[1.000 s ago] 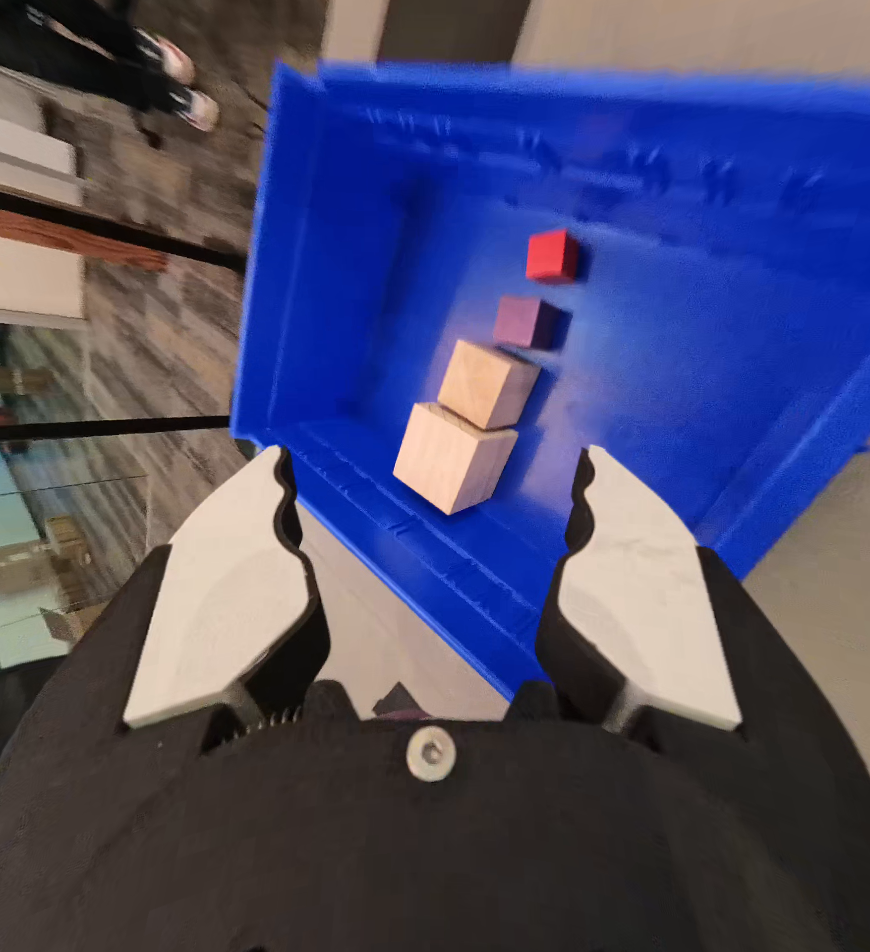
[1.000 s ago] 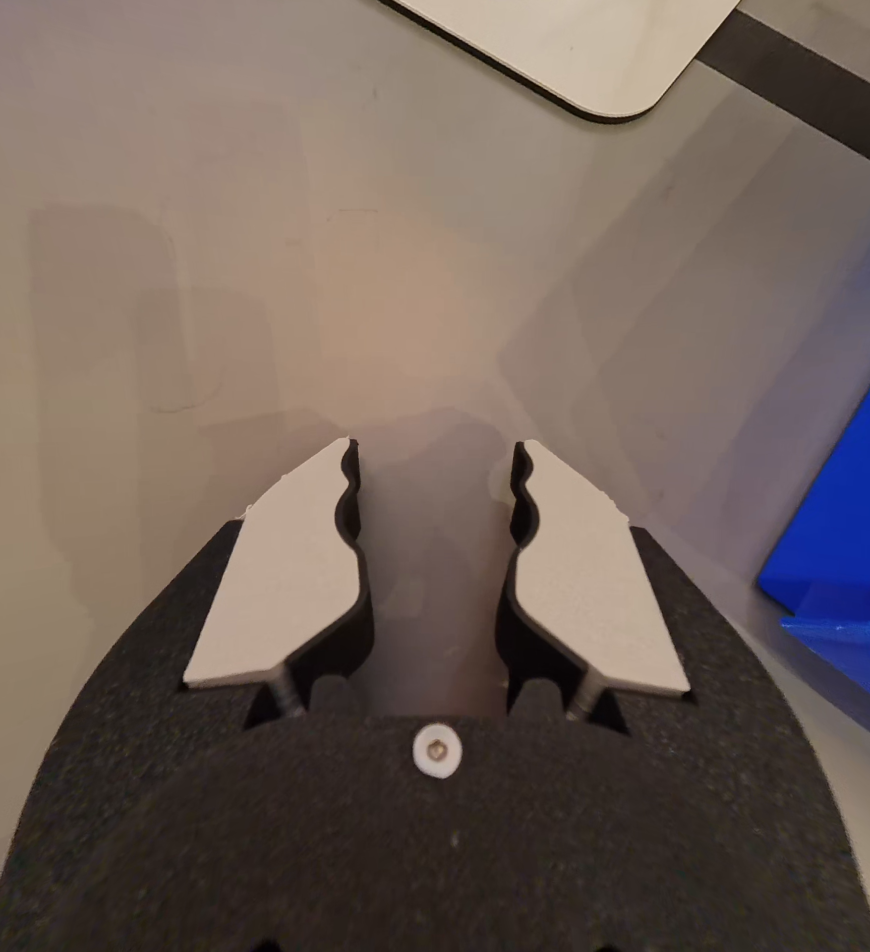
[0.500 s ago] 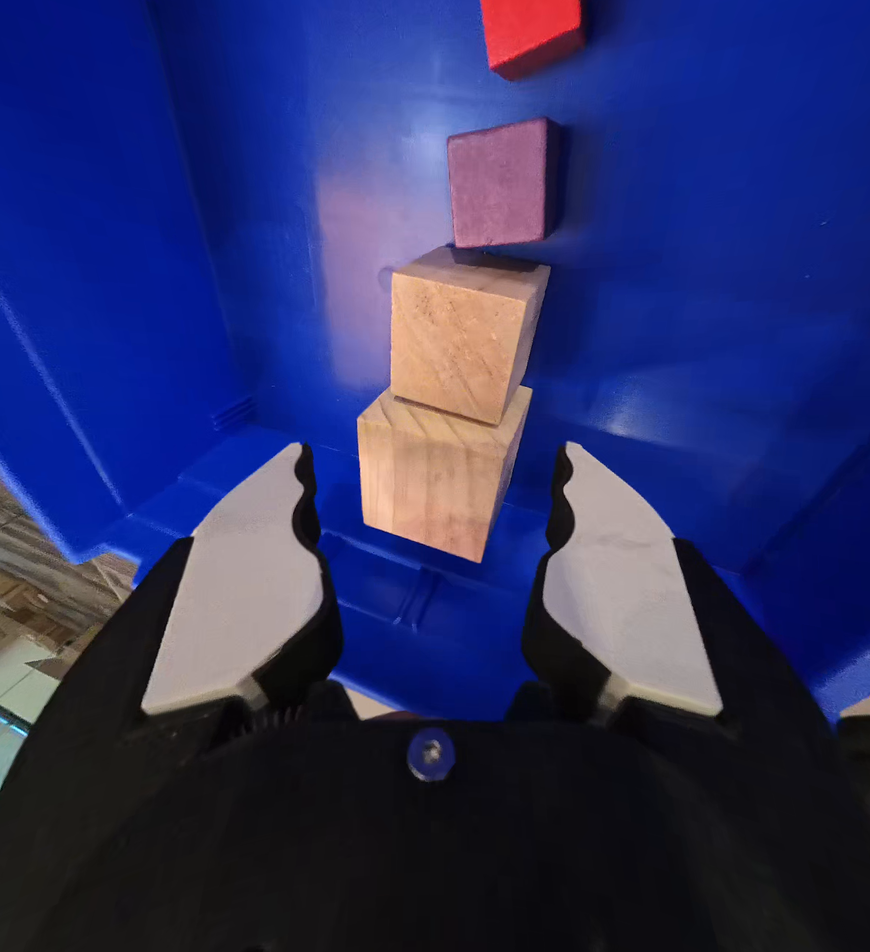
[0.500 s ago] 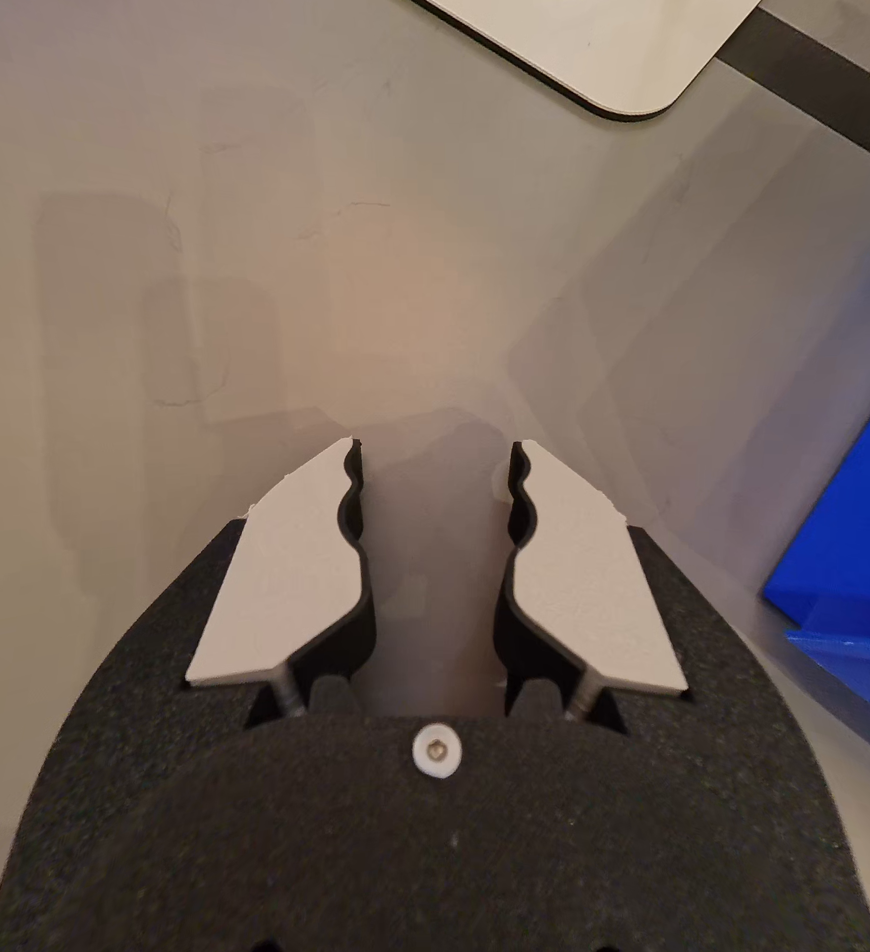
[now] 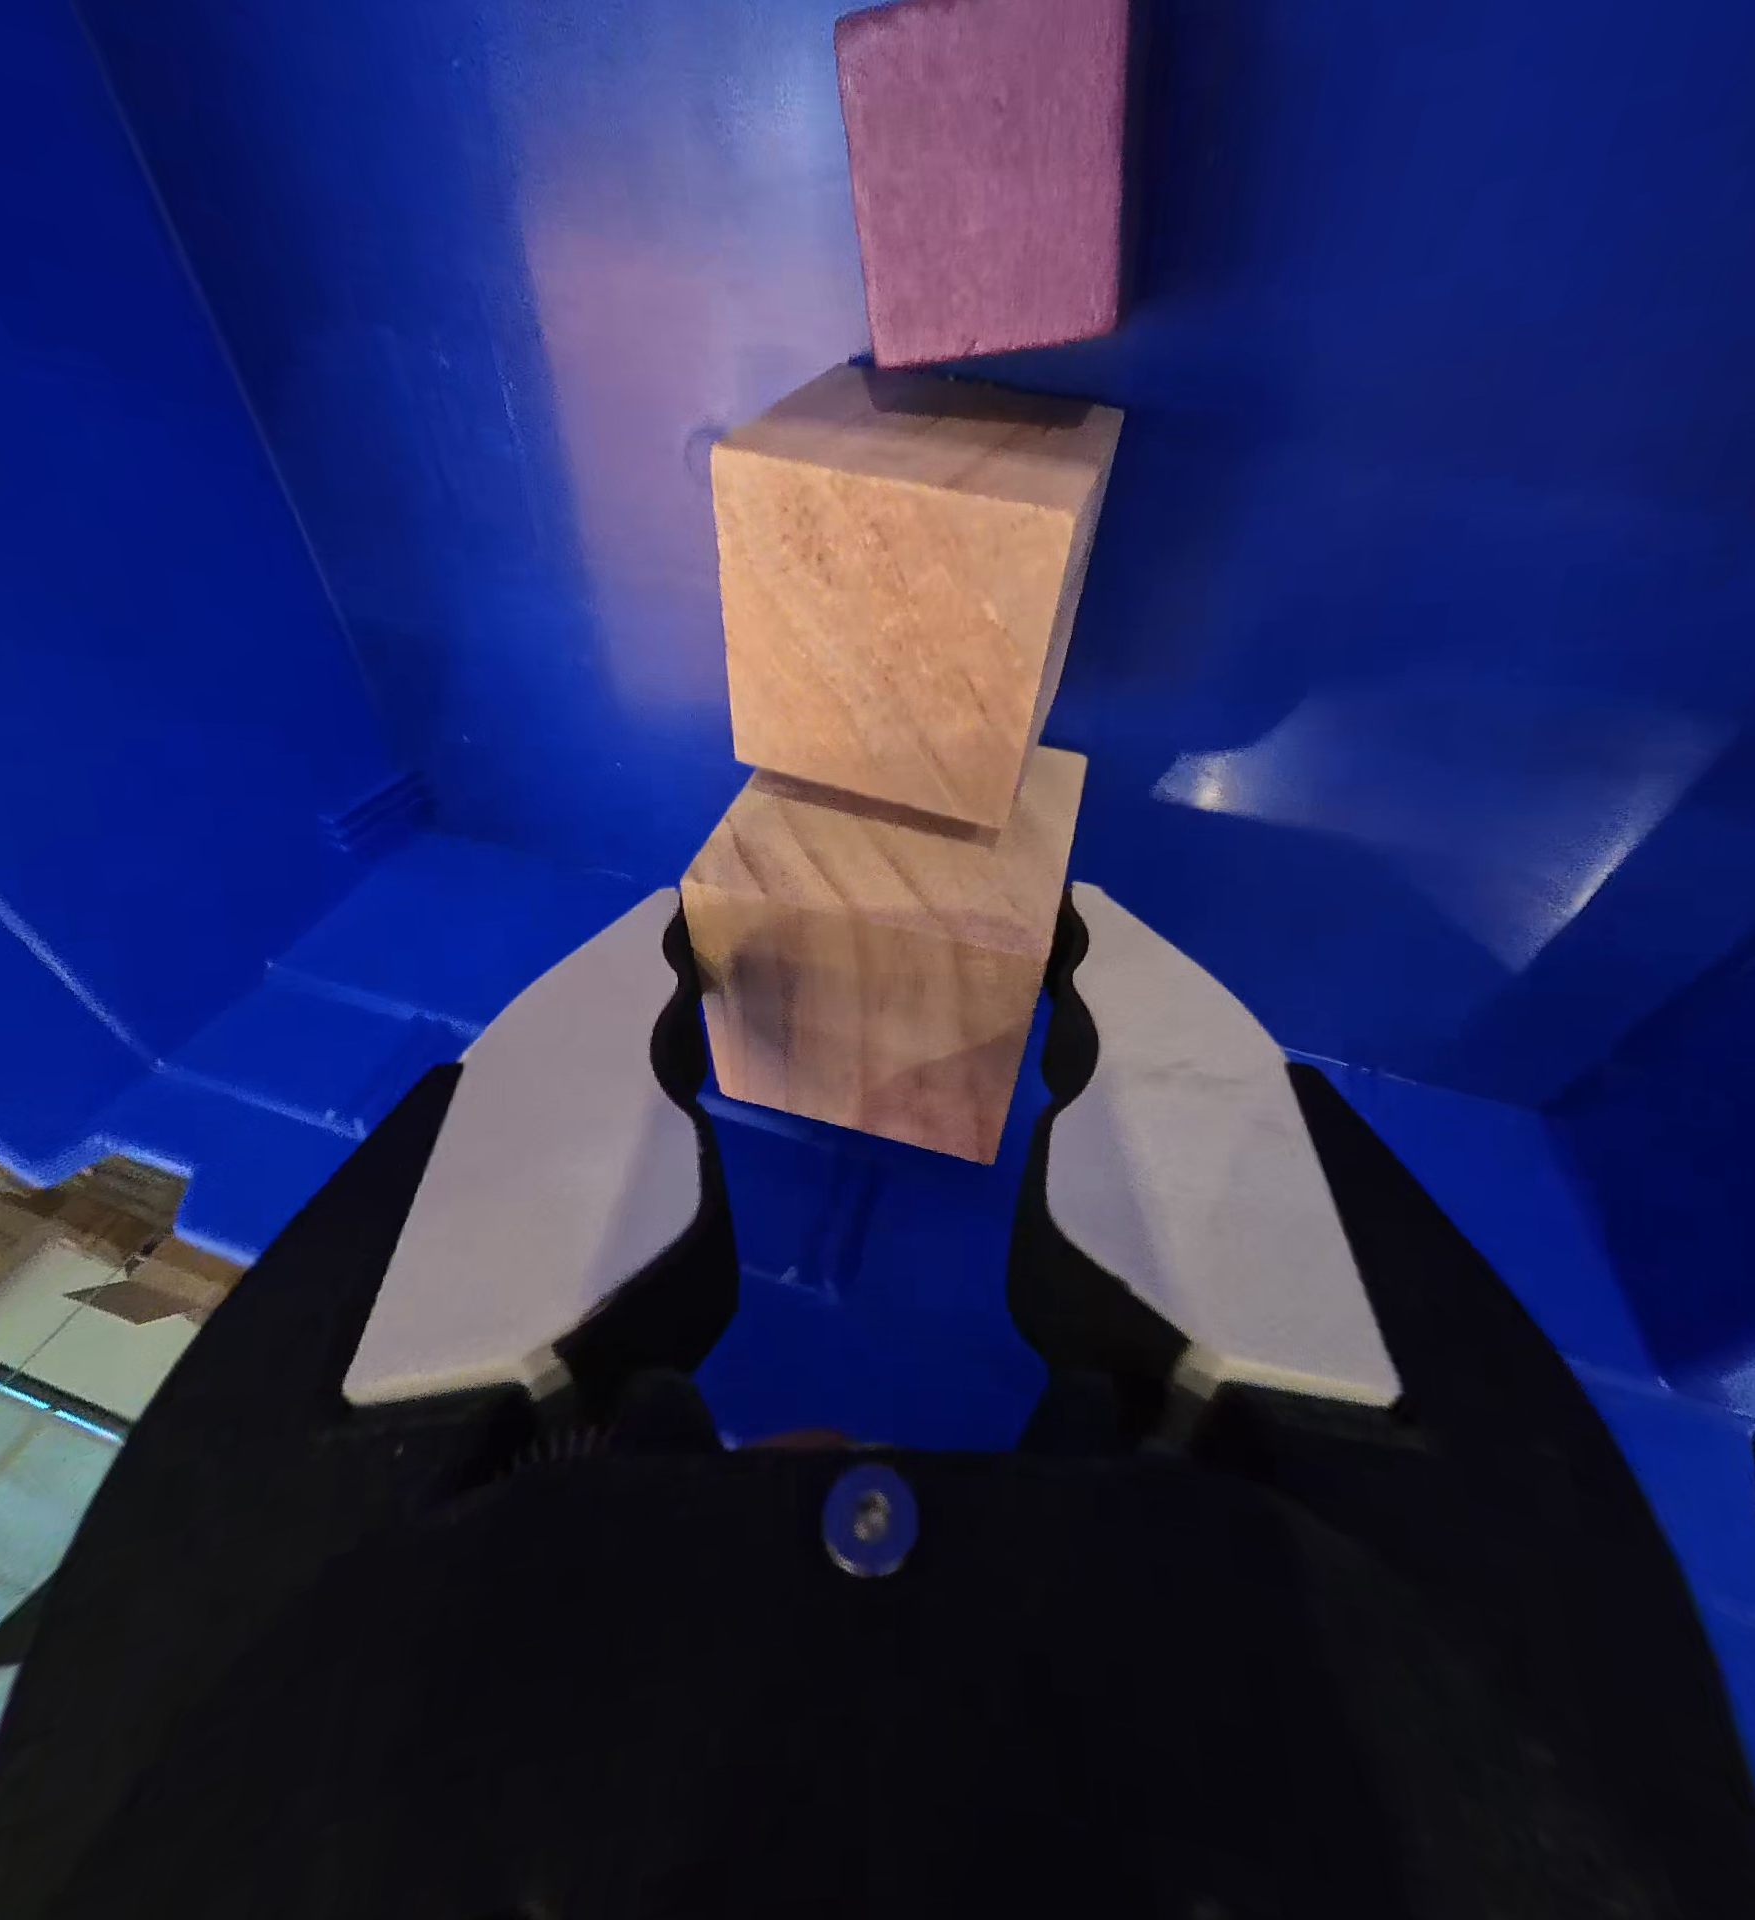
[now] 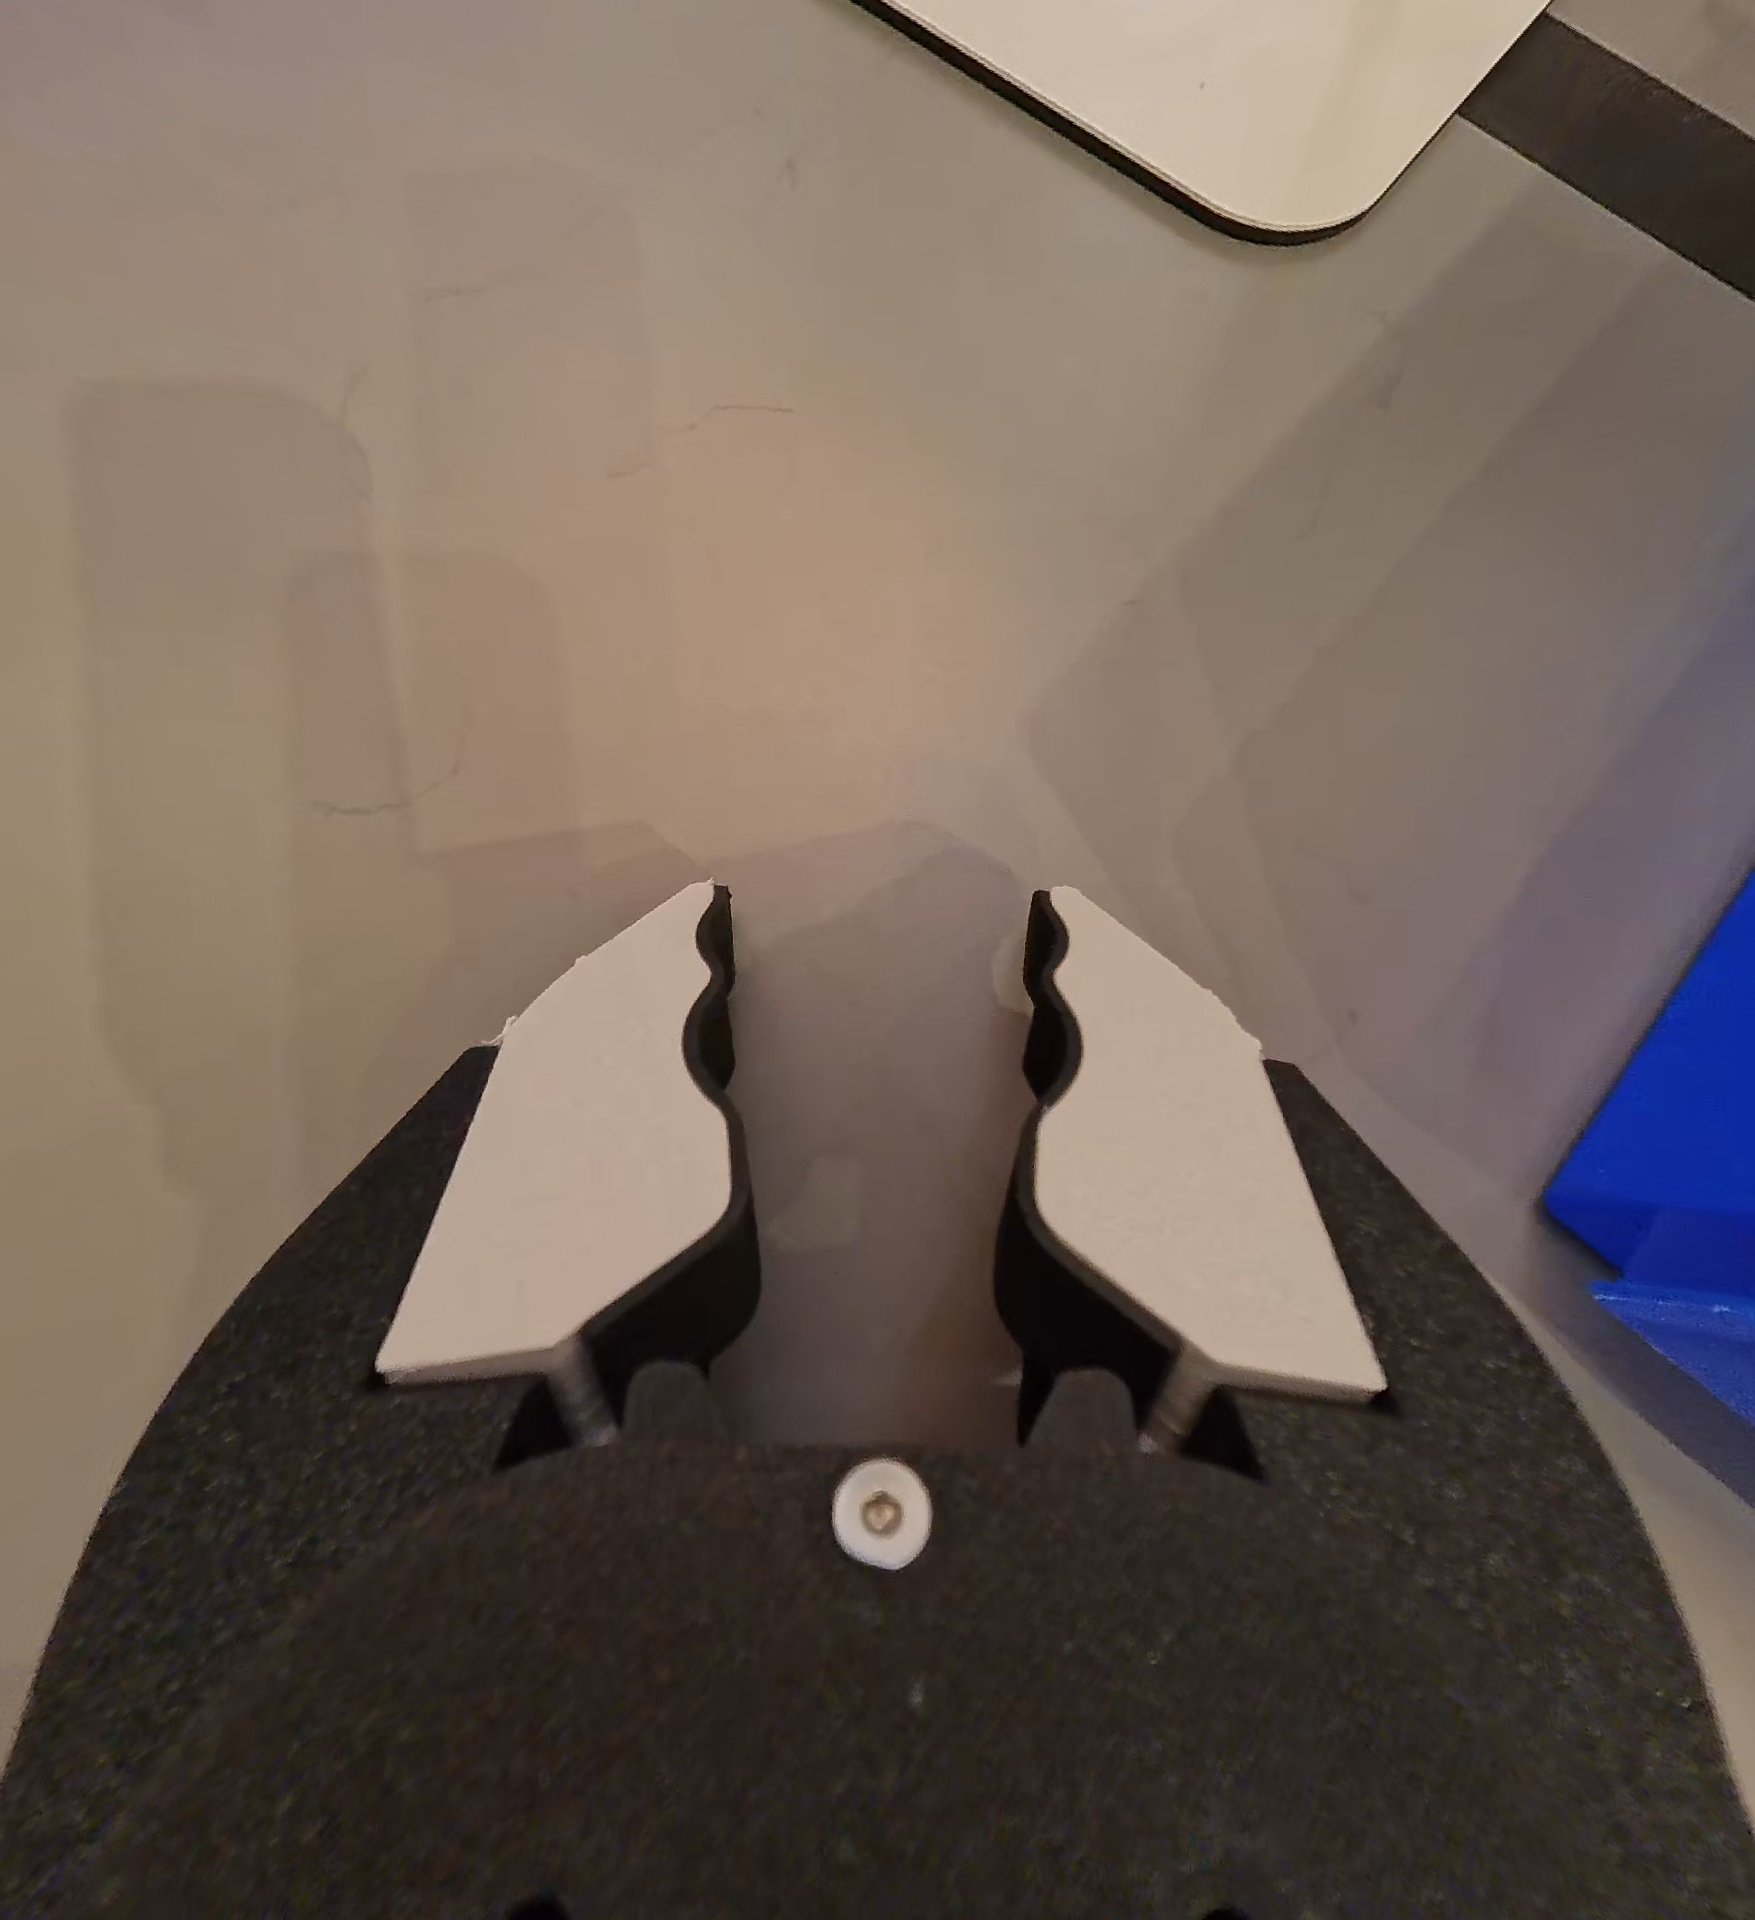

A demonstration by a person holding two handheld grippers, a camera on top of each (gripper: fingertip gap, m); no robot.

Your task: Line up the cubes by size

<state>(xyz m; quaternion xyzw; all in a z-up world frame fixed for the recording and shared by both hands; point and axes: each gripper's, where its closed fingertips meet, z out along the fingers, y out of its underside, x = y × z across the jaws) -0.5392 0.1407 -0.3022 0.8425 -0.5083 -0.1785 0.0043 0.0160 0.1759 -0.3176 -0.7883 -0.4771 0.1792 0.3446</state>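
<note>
Gripping the near wooden cube (image 5: 868, 997), left tool (image 5: 865, 925), purple cube (image 5: 987, 187) cropped, right tool (image 6: 878, 914) parted.

The two bare cubes (image 5: 894, 613) are showing raw, grained wood; the purple cube (image 5: 987, 177) is looking matt-painted. The blue bin (image 5: 333, 416) is gleaming as glossy plastic, the worktop (image 6: 437, 416) smooth.

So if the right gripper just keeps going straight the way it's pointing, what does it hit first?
Only the bare grey tabletop. Nothing lies ahead of the open right gripper; the blue bin sits off to its right.
</note>
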